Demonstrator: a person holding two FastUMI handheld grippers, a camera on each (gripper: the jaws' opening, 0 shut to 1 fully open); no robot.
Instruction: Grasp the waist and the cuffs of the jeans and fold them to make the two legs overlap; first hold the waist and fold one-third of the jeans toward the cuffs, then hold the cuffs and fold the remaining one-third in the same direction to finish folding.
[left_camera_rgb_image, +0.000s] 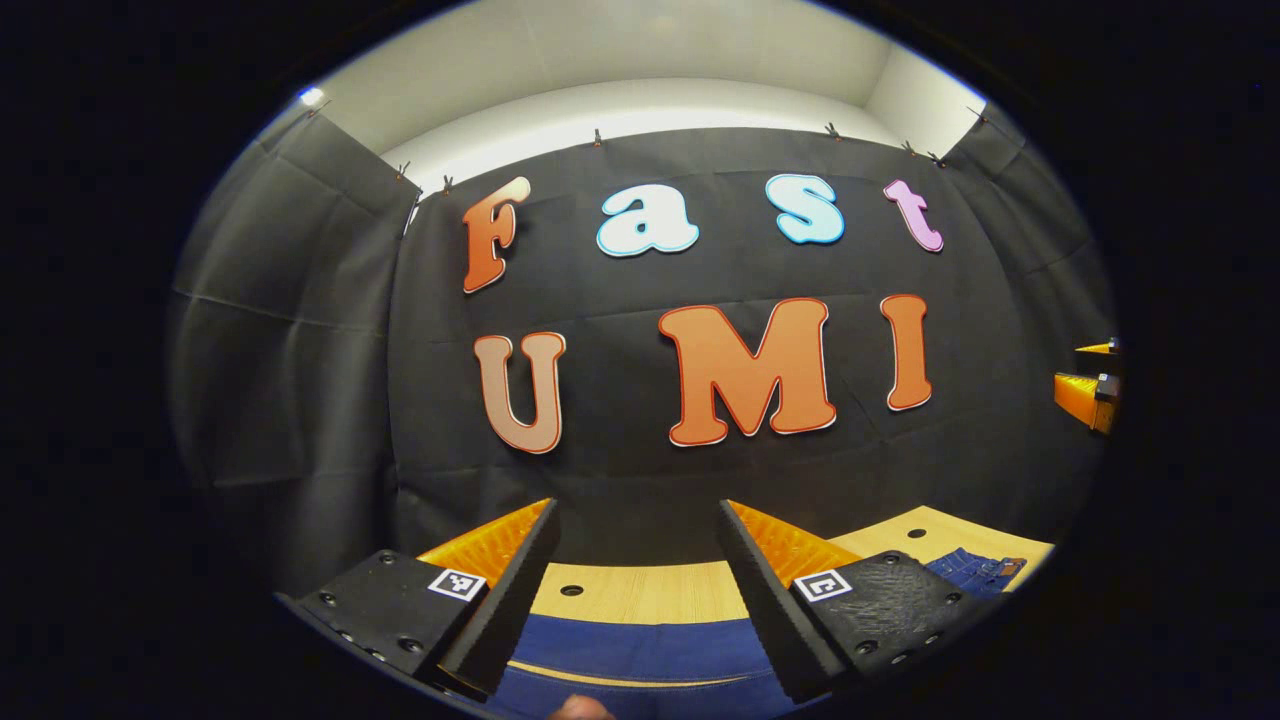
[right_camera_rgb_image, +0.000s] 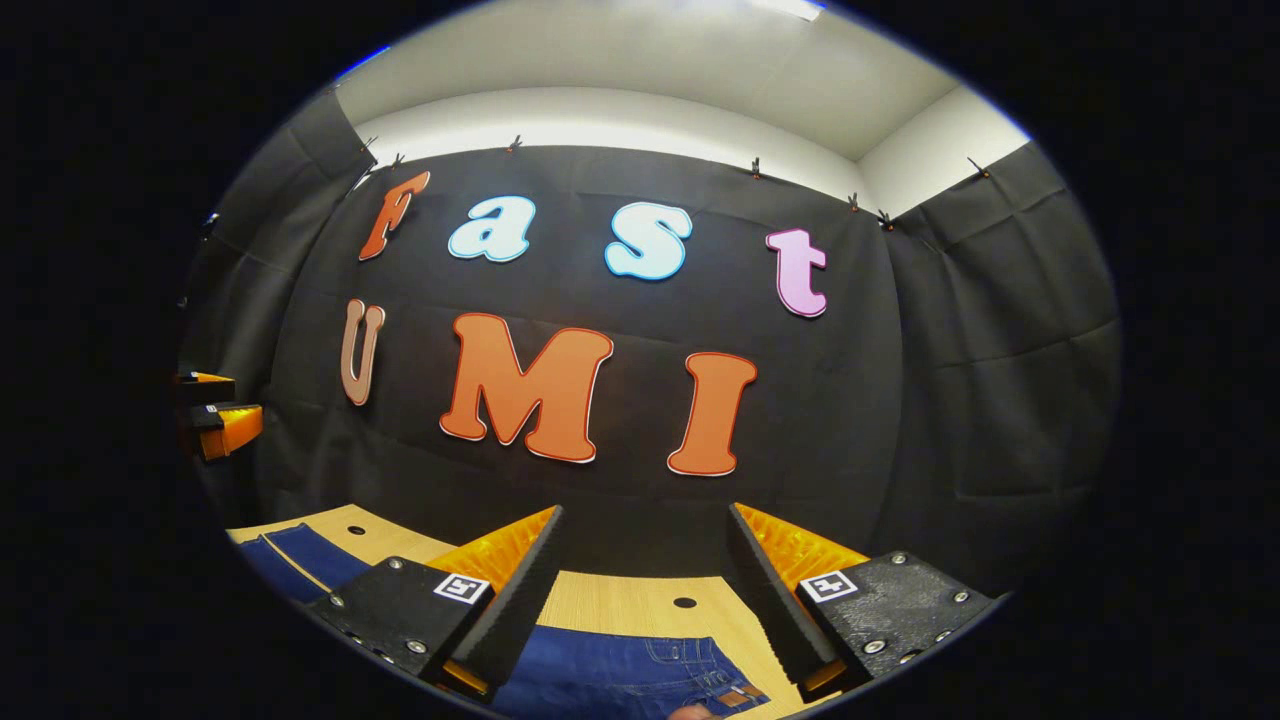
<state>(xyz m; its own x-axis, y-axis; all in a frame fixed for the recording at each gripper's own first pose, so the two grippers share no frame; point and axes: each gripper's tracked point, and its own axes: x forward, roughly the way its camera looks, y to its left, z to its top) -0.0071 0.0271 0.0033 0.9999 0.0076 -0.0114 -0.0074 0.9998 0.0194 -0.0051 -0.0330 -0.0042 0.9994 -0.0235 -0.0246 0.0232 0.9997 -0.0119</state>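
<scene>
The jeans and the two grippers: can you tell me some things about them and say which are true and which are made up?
1. The jeans lie on a wooden table. True.
2. The left gripper has its fingers pressed on the jeans. False: its fingers are apart, with nothing between them.
3. The right gripper is open. True.
4. The jeans are red. False: they are blue.
5. The table has small round holes. True.

The jeans (left_camera_rgb_image: 640, 650) run off the bottom of the left gripper view, partly hidden behind the jaws; the other gripper (left_camera_rgb_image: 1090, 385) is cut off at far right.
</scene>
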